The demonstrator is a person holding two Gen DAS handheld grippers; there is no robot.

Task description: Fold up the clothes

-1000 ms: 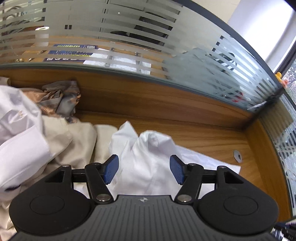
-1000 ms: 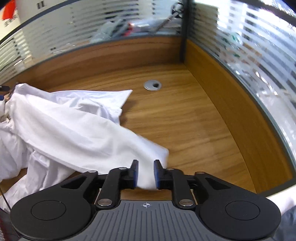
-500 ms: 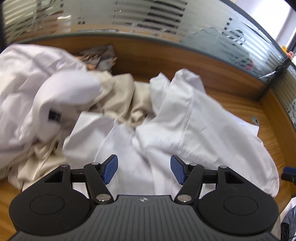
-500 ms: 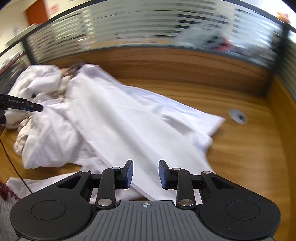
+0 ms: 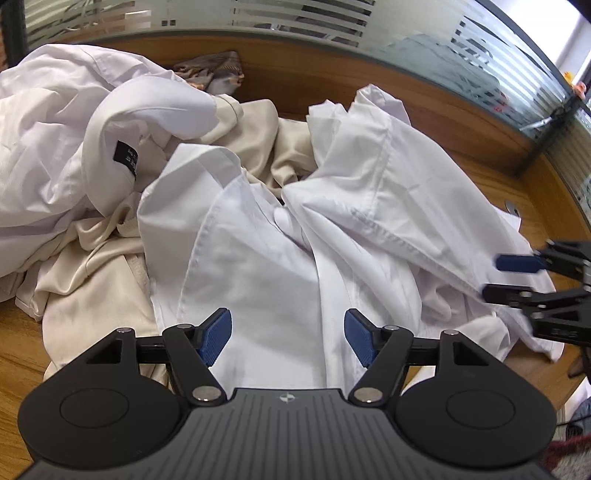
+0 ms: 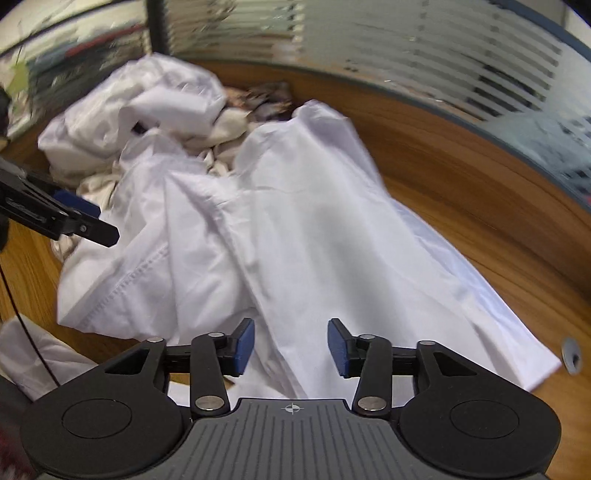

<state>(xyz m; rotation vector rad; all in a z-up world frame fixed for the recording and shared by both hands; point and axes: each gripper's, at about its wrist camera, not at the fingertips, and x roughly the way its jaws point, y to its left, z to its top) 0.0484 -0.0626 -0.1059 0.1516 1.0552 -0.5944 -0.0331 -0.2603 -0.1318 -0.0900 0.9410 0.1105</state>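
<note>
My right claw point(image 6: 291, 347) has let go: a second ago its pads were nearly pinched together on the edge of the white shirt point(image 6: 303, 236), and now they stand wide apart with the cloth lying loose beneath and between them, gripped by neither. My left claw point(image 5: 288, 336) is as wide as it was then, empty, but its outlook has changed from mostly bare wood to a full spread of fabric, and the shirt now lies drawn out long across the bench point(image 6: 480, 221).

Both claws point forward and down over the shirt from the near edge of the bench. In the left view the right claw point(image 5: 517, 275) comes in from the right side, its blue pad point(image 5: 515, 263) just above the shirt's point(image 5: 369, 206) hem; whether it touches there I cannot tell. In the right view the left claw point(image 6: 86, 218) reaches in from the left beside the shirt's crumpled end.

Past the shirt lies a heap of other clothes: a beige garment point(image 5: 103, 280) under and beside it, another white garment point(image 5: 55, 155) with a black label point(image 5: 126, 156) at the far left, and a patterned cloth point(image 5: 214, 70) against the bench's point(image 5: 461, 122) wooden back wall. Striped frosted glass point(image 5: 332, 22) rises behind.
</note>
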